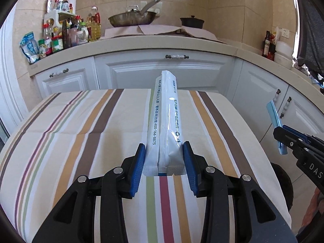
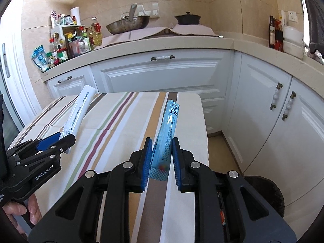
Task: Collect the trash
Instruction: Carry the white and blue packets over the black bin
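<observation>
My left gripper [image 1: 164,151] is shut on a long white packet [image 1: 165,117] with blue print and holds it above the striped tablecloth [image 1: 81,133]. My right gripper [image 2: 162,147] is shut on a long blue packet [image 2: 167,129] and holds it above the cloth's right side. The left gripper [image 2: 66,139] with the white packet [image 2: 79,109] shows at the left of the right wrist view. The right gripper [image 1: 283,133] with the blue packet [image 1: 275,119] shows at the right edge of the left wrist view.
The table under the striped cloth [image 2: 121,121] stands before white cabinets [image 2: 162,75]. The counter holds bottles [image 1: 60,34], a wok [image 1: 131,18] and a black pot [image 1: 192,22]. A dark round bin [image 2: 263,194] sits low at the table's right.
</observation>
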Action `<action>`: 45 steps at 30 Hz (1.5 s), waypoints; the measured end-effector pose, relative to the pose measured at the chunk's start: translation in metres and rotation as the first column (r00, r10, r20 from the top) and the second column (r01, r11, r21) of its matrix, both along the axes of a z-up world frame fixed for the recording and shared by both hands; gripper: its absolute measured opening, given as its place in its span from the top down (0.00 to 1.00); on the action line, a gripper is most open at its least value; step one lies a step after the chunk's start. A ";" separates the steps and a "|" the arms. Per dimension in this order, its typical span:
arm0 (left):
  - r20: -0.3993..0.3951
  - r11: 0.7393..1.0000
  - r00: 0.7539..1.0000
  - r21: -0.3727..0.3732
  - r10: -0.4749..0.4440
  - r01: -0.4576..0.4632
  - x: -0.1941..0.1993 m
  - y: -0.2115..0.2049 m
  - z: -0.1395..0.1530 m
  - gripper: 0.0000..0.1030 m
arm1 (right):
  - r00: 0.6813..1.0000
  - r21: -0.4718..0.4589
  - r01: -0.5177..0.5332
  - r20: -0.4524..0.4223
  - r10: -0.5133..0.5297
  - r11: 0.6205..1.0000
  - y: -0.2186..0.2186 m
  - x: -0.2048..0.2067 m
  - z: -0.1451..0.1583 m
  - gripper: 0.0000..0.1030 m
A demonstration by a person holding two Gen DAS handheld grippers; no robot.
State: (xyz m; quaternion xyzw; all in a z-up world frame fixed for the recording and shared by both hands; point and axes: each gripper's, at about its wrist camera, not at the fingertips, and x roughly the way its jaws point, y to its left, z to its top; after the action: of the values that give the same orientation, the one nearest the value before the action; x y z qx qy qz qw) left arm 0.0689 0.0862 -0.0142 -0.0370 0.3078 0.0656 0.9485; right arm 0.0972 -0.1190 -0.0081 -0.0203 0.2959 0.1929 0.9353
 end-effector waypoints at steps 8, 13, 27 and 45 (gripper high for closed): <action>0.067 0.999 0.997 0.021 -0.028 0.027 -0.045 -0.014 0.013 0.62 | 0.998 -0.009 0.020 0.053 -0.020 1.000 -0.019 -0.050 0.017 0.81; 0.111 0.998 0.992 0.023 -0.059 0.057 -0.067 -0.025 0.020 0.62 | 0.994 -0.001 0.062 0.087 -0.061 0.998 -0.041 -0.079 0.025 0.80; 0.162 0.968 0.955 0.020 -0.249 0.249 -0.083 -0.095 0.023 0.62 | 0.964 -0.007 0.241 0.121 -0.239 0.970 -0.122 -0.123 0.017 0.80; 0.152 0.906 0.893 0.038 -0.423 0.422 -0.054 -0.192 -0.001 0.62 | 0.921 0.011 0.376 0.104 -0.375 0.927 -0.204 -0.110 -0.019 0.80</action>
State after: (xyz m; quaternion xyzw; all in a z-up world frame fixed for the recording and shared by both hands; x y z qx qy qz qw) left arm 0.0154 -0.1061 -0.0150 0.0276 0.2326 -0.1445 0.9614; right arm -0.0132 -0.3227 -0.0276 0.0221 0.2459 0.0076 0.9690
